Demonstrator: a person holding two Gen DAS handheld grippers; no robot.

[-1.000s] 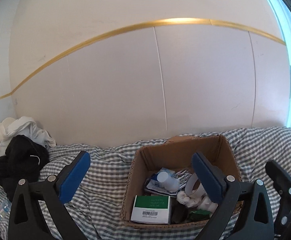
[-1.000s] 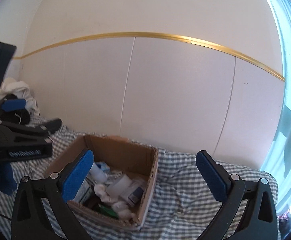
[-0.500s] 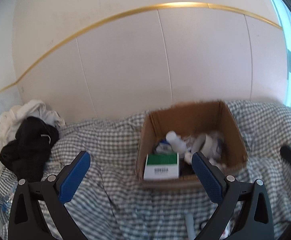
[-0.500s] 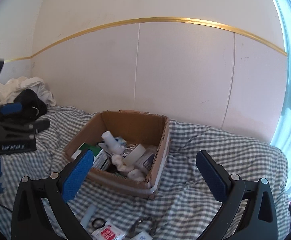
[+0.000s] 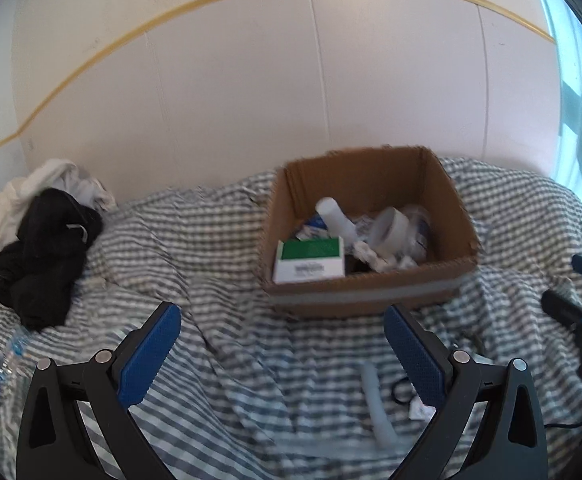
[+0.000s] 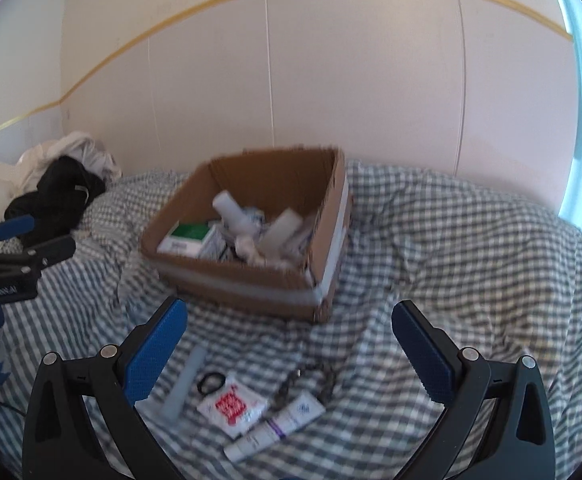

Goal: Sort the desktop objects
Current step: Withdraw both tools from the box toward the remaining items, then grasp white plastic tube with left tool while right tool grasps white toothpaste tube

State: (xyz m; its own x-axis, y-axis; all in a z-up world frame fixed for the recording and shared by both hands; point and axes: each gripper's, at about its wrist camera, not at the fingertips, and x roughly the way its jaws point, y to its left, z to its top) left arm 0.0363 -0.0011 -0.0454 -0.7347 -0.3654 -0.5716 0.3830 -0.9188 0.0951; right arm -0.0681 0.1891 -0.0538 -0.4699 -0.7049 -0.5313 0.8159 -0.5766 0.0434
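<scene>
Both grippers hang empty with jaws spread wide. Ahead of the left gripper (image 5: 281, 346), beyond its right finger, sits the cardboard box (image 5: 367, 294) holding a green-and-white carton (image 5: 310, 259) and a tape roll (image 5: 391, 227). Between the right gripper's (image 6: 289, 344) fingers, on the checked cloth (image 6: 451, 240), lie a red-and-white sachet (image 6: 233, 405), a white tube (image 6: 277, 428) and a black ring (image 6: 211, 383)

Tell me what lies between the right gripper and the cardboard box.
Only checked cloth, right wrist view; gripper, box.
</scene>
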